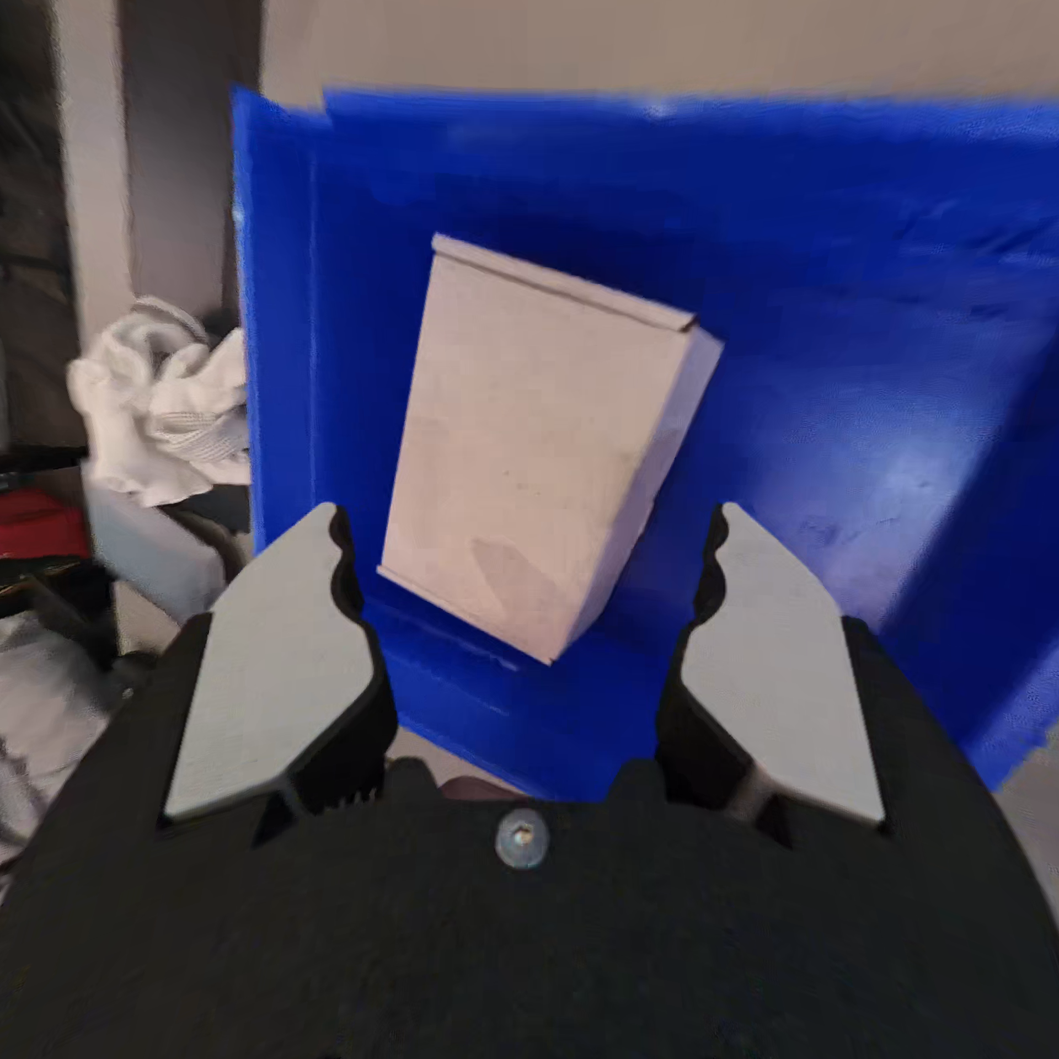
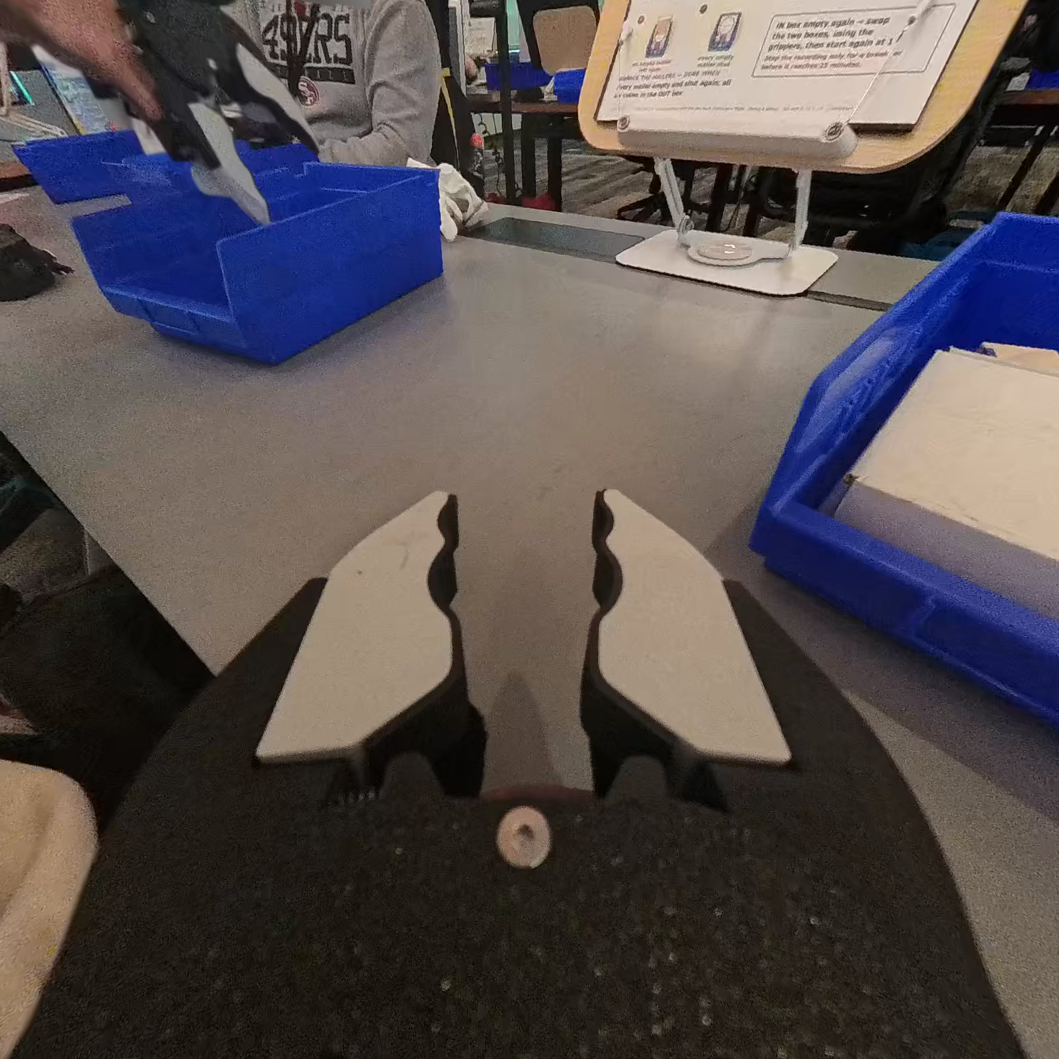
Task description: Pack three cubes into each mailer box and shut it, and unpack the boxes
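A closed white mailer box [image 1: 544,447] lies flat on the floor of a blue bin [image 1: 802,344], seen from above in the left wrist view, with its flap edge at the far end. The left tool [image 1: 527,527] hangs over the near end of the box with its 2 fingers spread wide — nothing is between them and they do not touch the cardboard. A crumpled white cloth [image 1: 160,401] sits just outside the bin's left wall.

In the right wrist view the right tool [image 2: 524,510] hovers low over the bare grey worktop [image 2: 516,372], its jaws partly apart and empty. The left tool [image 2: 229,143] shows far off at upper left, a hand on it, its fingers pointing down into the blue bin [image 2: 321,269]. At the right edge a second blue bin [image 2: 859,544] holds more white mailer boxes [image 2: 974,458], lying flat — how many cannot be told. A stand with an instruction sheet [image 2: 745,74] rises at the back of the worktop, and a person in a grey sweatshirt [image 2: 372,74] sits beyond the far bin.
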